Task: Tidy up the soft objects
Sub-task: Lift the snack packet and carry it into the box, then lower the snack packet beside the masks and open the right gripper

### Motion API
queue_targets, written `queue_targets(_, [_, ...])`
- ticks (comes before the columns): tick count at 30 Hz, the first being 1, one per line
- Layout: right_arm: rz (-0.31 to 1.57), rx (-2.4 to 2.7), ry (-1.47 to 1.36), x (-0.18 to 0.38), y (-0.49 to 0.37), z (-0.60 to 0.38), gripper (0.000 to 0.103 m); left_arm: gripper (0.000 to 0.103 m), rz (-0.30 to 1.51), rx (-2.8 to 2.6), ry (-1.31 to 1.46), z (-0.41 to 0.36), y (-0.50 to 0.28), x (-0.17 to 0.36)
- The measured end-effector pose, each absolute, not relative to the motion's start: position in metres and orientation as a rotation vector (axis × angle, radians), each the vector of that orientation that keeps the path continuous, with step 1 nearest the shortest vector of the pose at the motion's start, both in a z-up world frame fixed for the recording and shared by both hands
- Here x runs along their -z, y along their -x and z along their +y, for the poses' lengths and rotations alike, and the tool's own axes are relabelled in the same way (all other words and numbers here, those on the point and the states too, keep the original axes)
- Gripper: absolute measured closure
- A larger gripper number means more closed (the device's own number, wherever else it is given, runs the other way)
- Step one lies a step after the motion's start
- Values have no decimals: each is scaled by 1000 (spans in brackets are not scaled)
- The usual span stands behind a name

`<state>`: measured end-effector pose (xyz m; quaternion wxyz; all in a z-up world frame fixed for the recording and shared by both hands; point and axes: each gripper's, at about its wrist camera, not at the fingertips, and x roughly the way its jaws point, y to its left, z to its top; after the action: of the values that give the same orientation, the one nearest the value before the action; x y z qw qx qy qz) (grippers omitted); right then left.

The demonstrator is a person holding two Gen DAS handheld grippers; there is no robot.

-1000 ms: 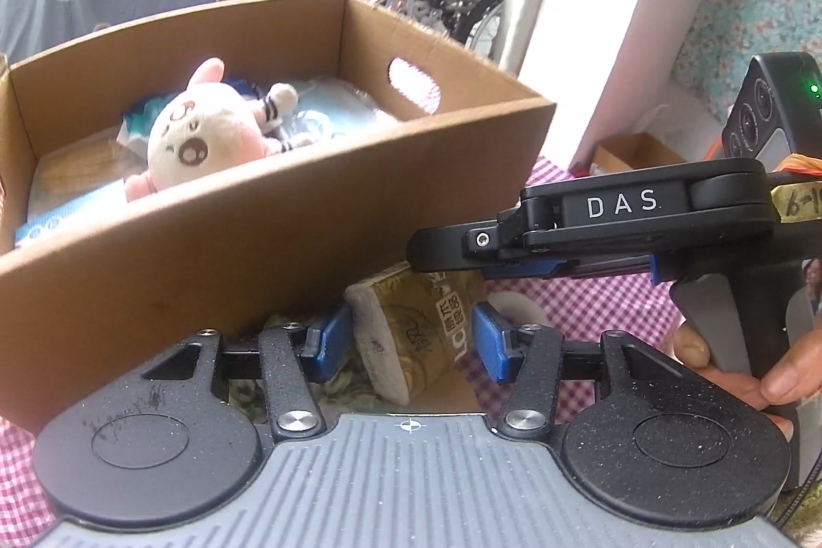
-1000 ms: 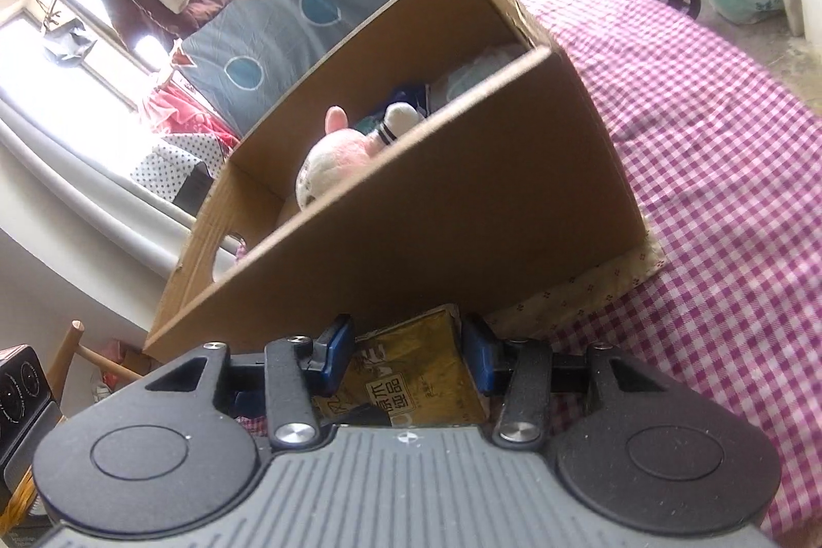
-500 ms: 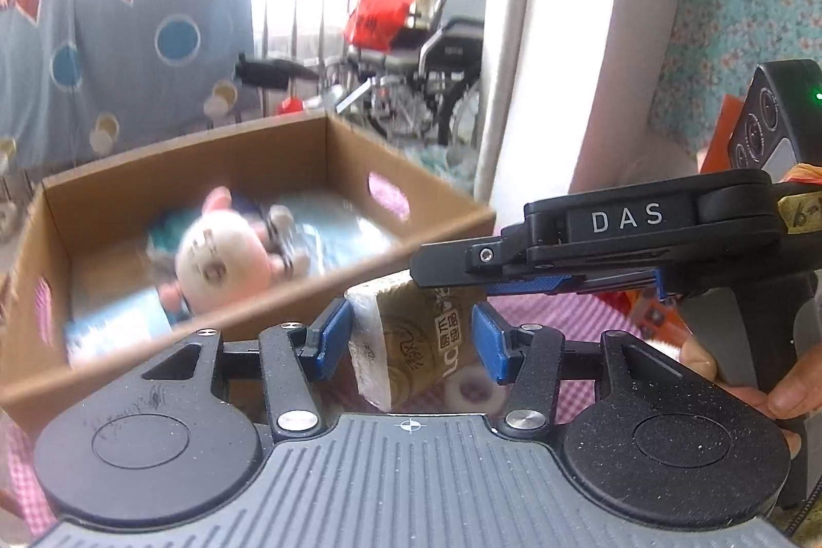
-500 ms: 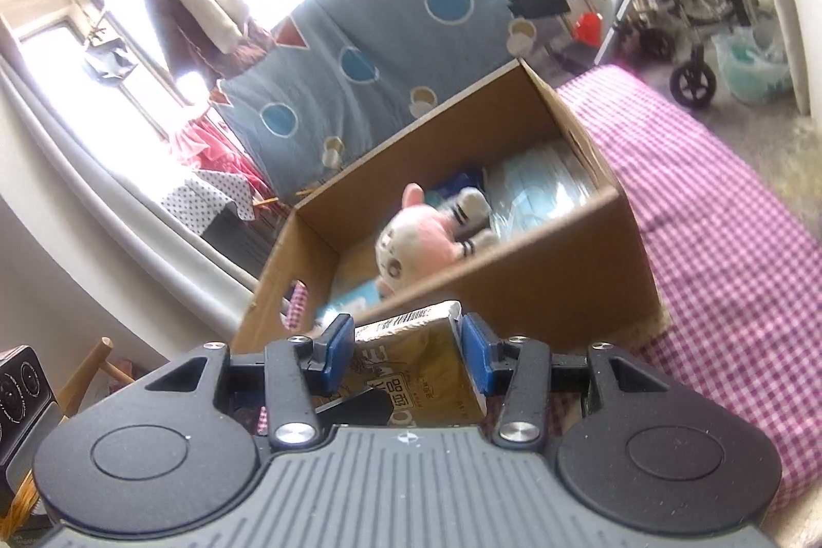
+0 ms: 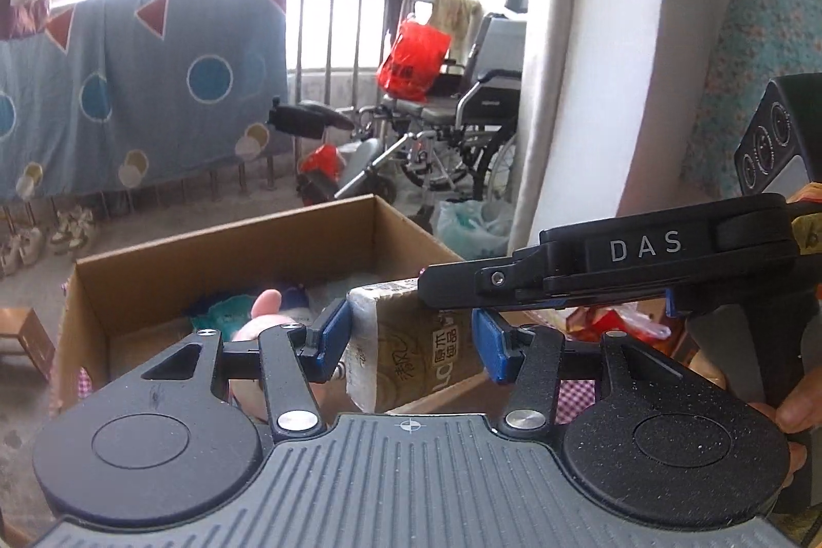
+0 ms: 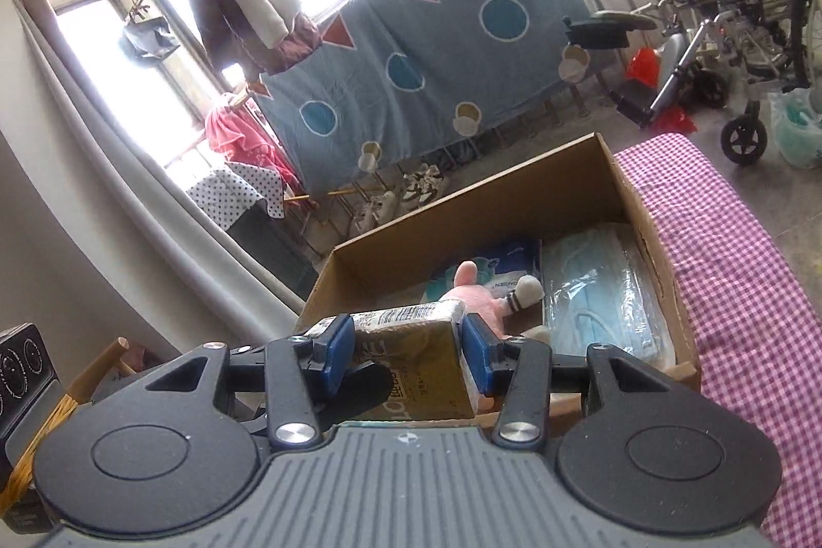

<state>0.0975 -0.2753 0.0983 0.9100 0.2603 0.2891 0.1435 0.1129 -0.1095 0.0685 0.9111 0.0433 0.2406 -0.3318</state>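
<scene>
Behind both claws, cardboard box (image 6: 560,193) half-hides pink plush (image 6: 475,297); right claw (image 6: 408,355) clamps tissue pack (image 6: 416,363), left claw (image 5: 408,337) brackets it.

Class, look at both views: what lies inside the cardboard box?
Inside the cardboard box: a pink plush toy, a packet of blue face masks and a blue-and-white packet. The held tissue pack hides the box's near part.

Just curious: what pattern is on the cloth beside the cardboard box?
Pink-and-white gingham check on the tablecloth; clearest in the right wrist view.
</scene>
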Motion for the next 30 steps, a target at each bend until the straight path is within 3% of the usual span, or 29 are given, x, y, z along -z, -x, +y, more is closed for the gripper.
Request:
queue_targets(9, [916,-281,-507,-67,-188,-299,54,51,755,675,51,-119,-183,-28])
queue_targets(16, [1186,-243,-363,-35,-254,-301,58,51,1068,676,189,-134,-235,16])
queue_targets(21, [1280,-227,-190,-21,-285,-279,57,51,1269,662,223,-142,-262,42])
queue_targets(24, [1312,-218,-117,-10,-293,-268,57,46,1307,669,217,-143,-261,48])
queue_targets(27, [1330,-212,-74,-2,-296,-263,56,32,1295,677,203,-143,-258,45])
queue_targets(30, [1322,-204,-54,-3,-297,-261,56,27,1271,687,191,-139,-252,41])
